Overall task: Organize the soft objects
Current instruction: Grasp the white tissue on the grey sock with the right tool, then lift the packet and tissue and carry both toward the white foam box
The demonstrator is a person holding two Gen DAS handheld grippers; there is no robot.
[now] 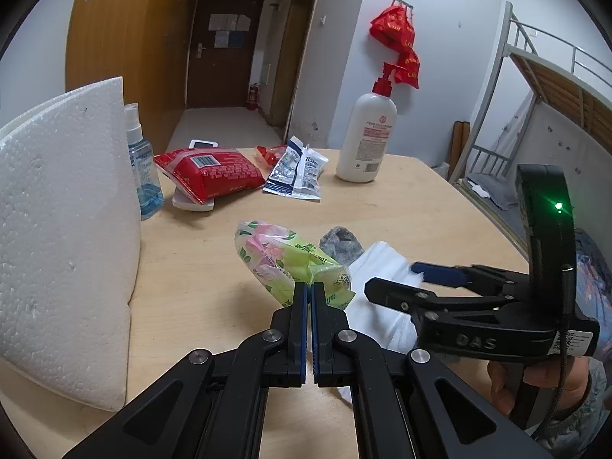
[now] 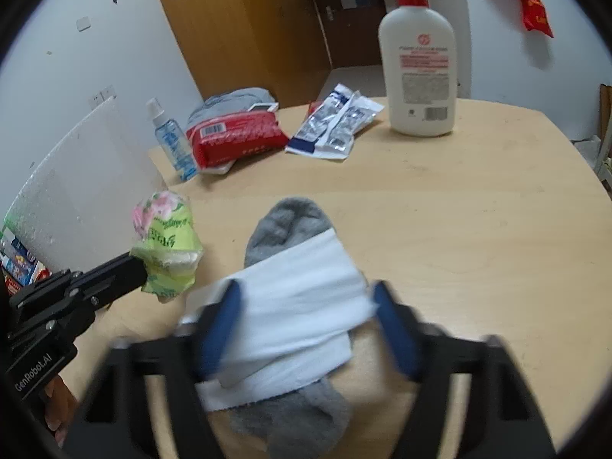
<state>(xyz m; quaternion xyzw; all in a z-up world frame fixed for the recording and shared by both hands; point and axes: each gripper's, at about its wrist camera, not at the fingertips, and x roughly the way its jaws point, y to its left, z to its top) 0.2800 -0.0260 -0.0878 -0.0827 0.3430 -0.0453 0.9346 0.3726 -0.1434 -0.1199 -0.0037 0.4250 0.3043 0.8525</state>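
The left tool (image 1: pixel 309 298) was pressed together, pinching the green floral tissue pack (image 1: pixel 283 264) by its corner. The right tool (image 2: pixel 306 321) stood half spread around the folded white tissue (image 2: pixel 298 306), which lay across a grey sock (image 2: pixel 287 222) on the table (image 2: pixel 459 229); whether its pads pressed the tissue I could not tell. Sorting looked barely begun: a red tissue pack (image 1: pixel 214 172) and blue-and-white sachets (image 1: pixel 298 172) lay unsorted farther back, by a lotion bottle (image 1: pixel 369 137). Legible writing: "DAS" and "GenRobot.AI" on the tools; package print was too small to read.
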